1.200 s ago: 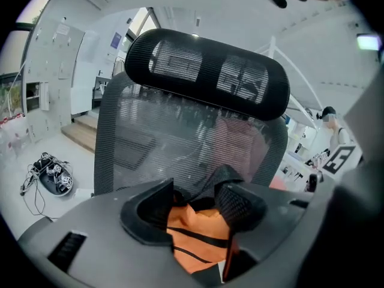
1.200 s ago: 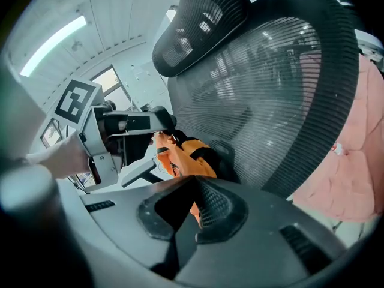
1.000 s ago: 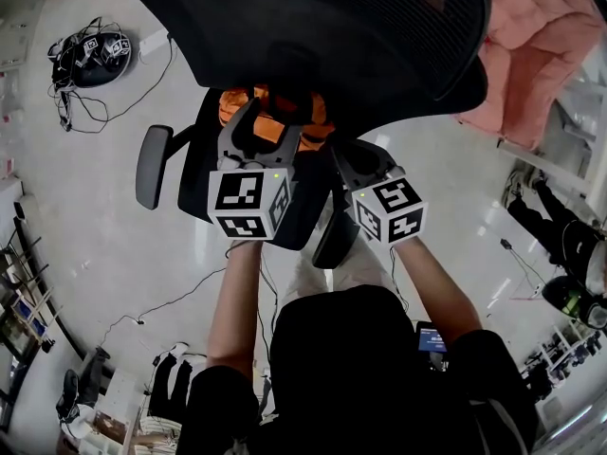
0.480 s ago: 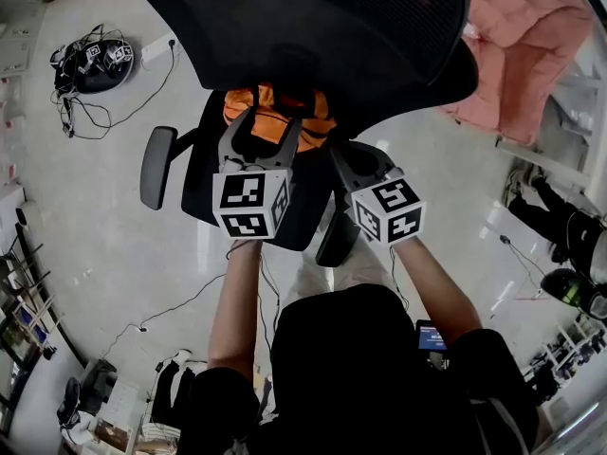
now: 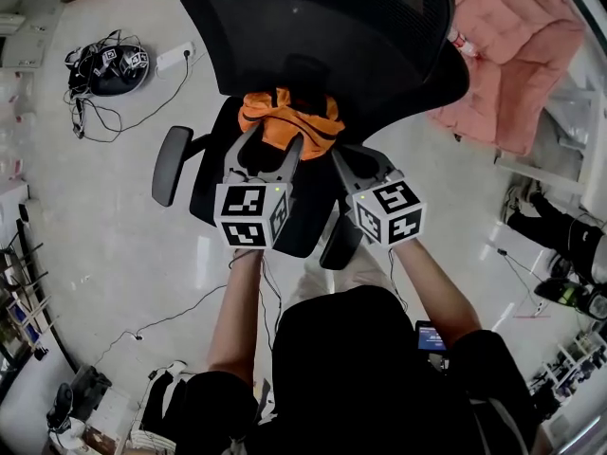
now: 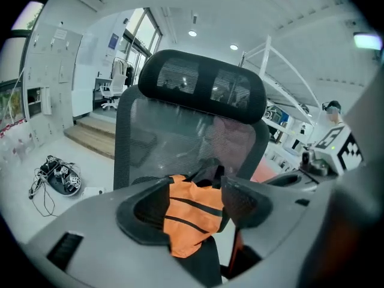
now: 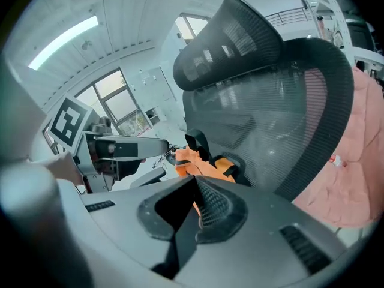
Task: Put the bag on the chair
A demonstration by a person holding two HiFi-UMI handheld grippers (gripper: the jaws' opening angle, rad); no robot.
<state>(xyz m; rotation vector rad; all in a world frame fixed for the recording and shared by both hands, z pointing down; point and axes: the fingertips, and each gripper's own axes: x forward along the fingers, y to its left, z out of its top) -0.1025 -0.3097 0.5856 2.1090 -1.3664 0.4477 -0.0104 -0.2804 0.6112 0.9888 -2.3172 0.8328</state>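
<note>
Work here looks nearly finished. Nearest the person, the left gripper [image 5: 277, 142] has its jaws spread wide, with nothing pressed between the pads. The right gripper [image 5: 341, 153], at its 3 o'clock, has its jaws closed together on nothing. Just beyond the left gripper's tips, at 12 o'clock, the bag [image 5: 289, 121] lies on the seat of the chair [image 5: 322, 27], against the foot of its mesh back. It seems placed; what remains, I judge, is drawing both grippers clear. The bag is soft orange fabric, crumpled and slumped, with black straps across it and a black loop on top.
</note>
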